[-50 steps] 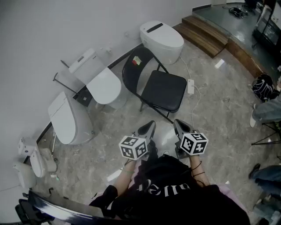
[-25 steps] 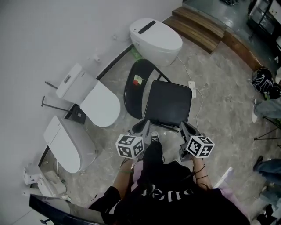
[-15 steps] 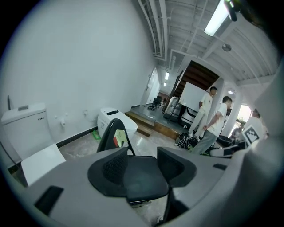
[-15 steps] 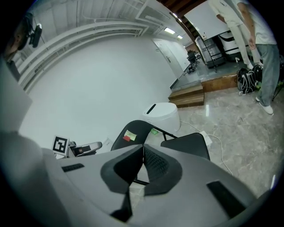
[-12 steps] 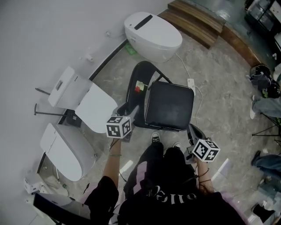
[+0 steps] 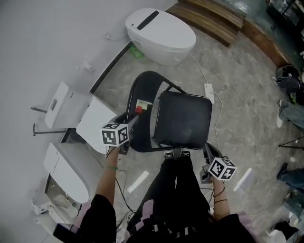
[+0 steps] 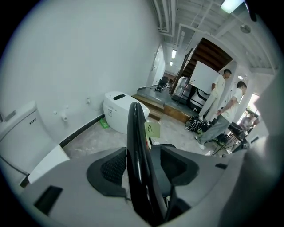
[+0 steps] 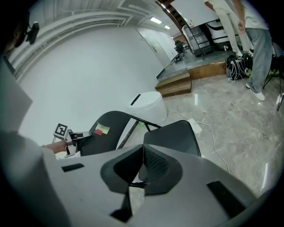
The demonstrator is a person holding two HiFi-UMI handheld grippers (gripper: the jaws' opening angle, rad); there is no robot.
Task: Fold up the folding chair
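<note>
Right tool (image 8: 143, 167), jaws together on nothing, hangs just beside the front corner of the open folding chair (image 6: 183, 118), which stands on the floor (image 6: 247, 90) before a white toilet (image 6: 159, 29). Left tool (image 6: 133, 122), jaws just opened wide, straddles the backrest (image 7: 135, 146) edge unclamped. The backrest's pale note (image 7: 152, 129) bears an illegible scrawl; the red tag (image 6: 138, 109) beside it is too small to read.

White toilets (image 6: 159, 29) line a marble floor (image 6: 247, 88) by wooden steps (image 6: 211, 13).
</note>
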